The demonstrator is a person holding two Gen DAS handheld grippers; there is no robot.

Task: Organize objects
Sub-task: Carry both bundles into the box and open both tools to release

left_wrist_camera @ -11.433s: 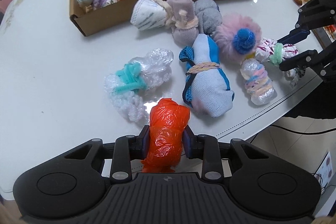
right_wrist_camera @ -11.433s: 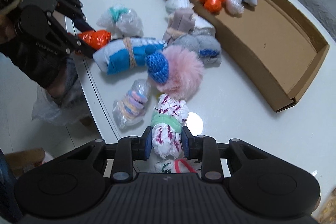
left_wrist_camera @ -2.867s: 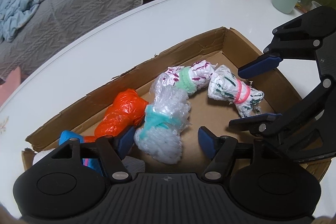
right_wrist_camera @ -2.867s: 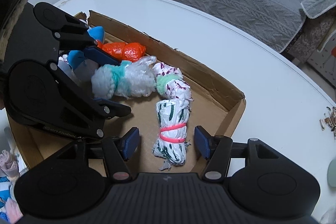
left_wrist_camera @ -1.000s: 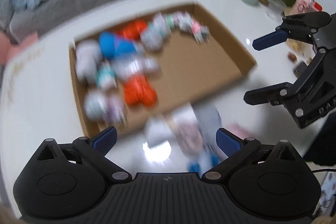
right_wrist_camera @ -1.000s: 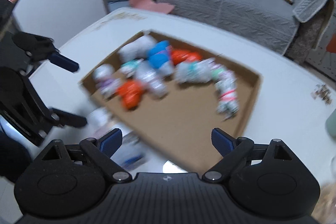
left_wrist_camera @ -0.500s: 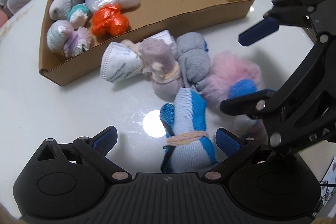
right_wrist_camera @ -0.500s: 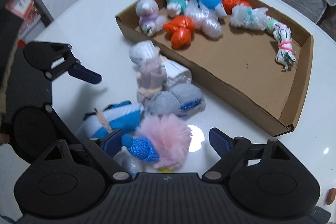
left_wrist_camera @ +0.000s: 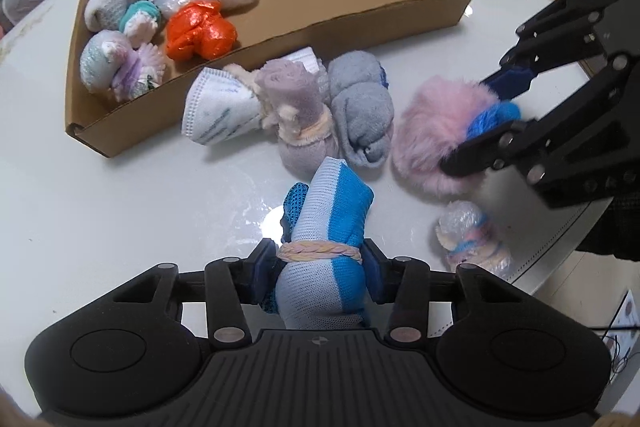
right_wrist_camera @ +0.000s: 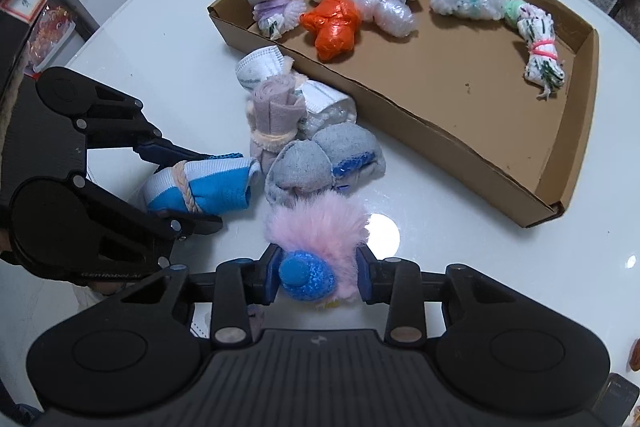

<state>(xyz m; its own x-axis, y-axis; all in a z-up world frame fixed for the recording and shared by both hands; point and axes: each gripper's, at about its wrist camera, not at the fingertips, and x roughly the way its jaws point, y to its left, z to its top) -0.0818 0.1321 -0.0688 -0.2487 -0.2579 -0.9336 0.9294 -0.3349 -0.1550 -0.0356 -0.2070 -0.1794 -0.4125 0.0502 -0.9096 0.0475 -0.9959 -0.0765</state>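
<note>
Two pickups in hand, near the table's front edge: left gripper (left_wrist_camera: 320, 269) closing on the blue-and-white sock bundle (left_wrist_camera: 326, 227); right gripper (right_wrist_camera: 318, 277) closing on the pink pompom (right_wrist_camera: 318, 227). Next, likely: lift both, carry to the cardboard tray (right_wrist_camera: 460, 131).

We are viewing a blue-and-white sock bundle (left_wrist_camera: 326, 223) lying banded on the surface, a pink fluffy bundle (right_wrist_camera: 320, 233) lying beside it, and a cardboard tray (right_wrist_camera: 460, 143) holding wrapped bundles.
</note>
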